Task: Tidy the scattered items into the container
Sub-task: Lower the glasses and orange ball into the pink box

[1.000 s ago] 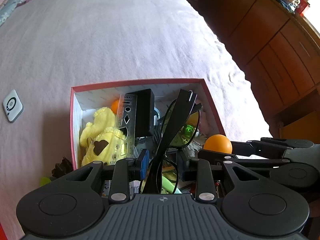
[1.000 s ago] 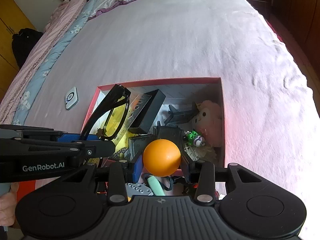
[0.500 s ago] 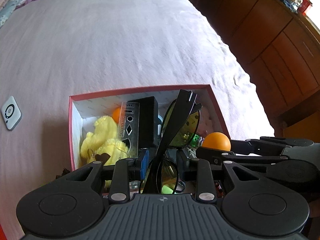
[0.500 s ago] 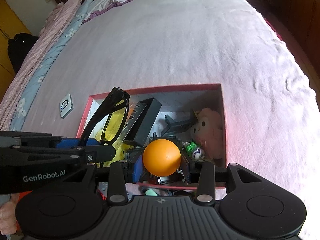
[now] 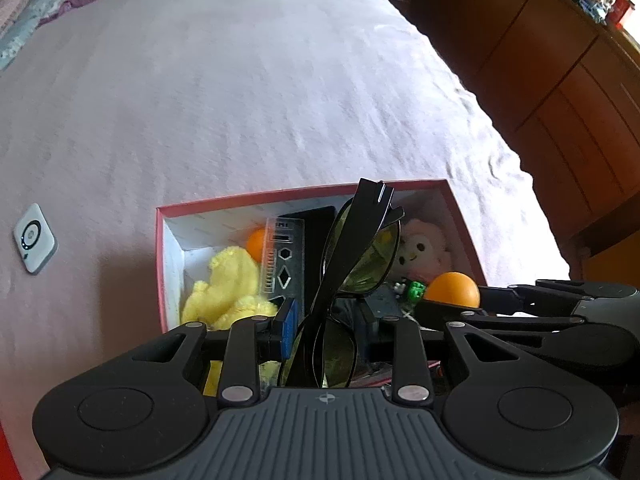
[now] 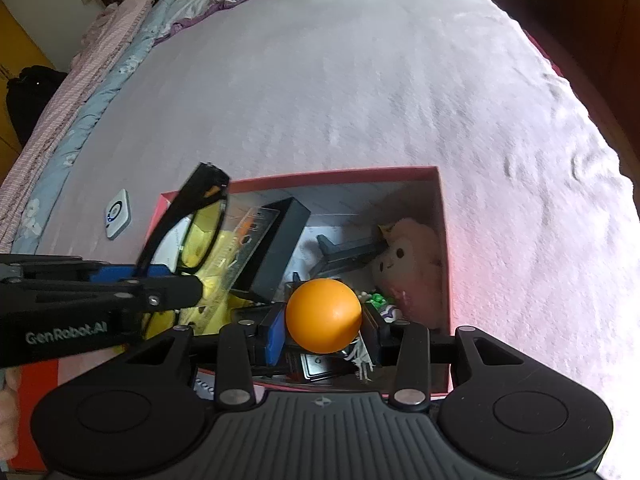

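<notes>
Your left tongs [image 5: 324, 332] pinch black-framed, yellow-lensed glasses [image 5: 352, 264]; your right tongs [image 6: 324, 334] pinch a smooth orange ball [image 6: 323, 315]. Both hang over the red-walled cardboard box [image 6: 340, 175] near the bed's [image 6: 360, 80] foot edge.

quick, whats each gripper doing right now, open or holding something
Left gripper: closed on the folded black glasses, held over the red box.
Right gripper: closed on the orange ball, also over the box.
</notes>
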A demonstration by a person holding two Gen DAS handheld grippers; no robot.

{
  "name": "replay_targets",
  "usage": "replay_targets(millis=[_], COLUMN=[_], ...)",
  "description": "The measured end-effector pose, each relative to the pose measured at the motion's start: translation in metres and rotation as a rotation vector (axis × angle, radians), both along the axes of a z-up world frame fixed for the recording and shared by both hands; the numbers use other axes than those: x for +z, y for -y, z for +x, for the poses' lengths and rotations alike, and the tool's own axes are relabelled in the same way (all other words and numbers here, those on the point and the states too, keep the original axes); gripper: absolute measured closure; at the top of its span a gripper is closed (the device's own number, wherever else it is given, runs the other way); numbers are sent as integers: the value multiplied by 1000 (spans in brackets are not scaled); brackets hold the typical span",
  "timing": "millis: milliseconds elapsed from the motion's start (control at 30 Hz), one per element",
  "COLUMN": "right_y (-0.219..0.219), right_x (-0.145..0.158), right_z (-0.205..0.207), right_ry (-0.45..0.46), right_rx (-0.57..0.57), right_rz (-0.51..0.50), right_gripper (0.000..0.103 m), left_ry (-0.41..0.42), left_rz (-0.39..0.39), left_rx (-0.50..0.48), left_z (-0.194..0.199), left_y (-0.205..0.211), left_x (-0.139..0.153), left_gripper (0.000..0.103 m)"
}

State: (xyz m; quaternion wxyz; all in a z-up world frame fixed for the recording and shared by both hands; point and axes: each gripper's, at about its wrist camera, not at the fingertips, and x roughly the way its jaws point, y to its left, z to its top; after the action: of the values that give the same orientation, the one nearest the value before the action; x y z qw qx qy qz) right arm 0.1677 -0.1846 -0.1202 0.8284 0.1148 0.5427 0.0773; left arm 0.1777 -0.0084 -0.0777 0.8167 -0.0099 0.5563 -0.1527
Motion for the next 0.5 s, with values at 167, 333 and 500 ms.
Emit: replay_targets(millis=[167, 333, 500], right_y=[4, 10, 13], right_x=[-3, -5, -9], right_z=[6, 21, 36], right_ry=[-1, 8, 10], right_rx=[-5, -6, -1], right_rz=[-19, -41, -52], right_gripper=[60, 60, 60], left_ry=[5, 14, 2], left_rz=[0, 6, 4], left_rx=[26, 60, 94], left_z=[6, 16, 27], left_y=[-6, -13, -21], left_x=[-1, -3, -9], left_gripper=[72, 72, 72])
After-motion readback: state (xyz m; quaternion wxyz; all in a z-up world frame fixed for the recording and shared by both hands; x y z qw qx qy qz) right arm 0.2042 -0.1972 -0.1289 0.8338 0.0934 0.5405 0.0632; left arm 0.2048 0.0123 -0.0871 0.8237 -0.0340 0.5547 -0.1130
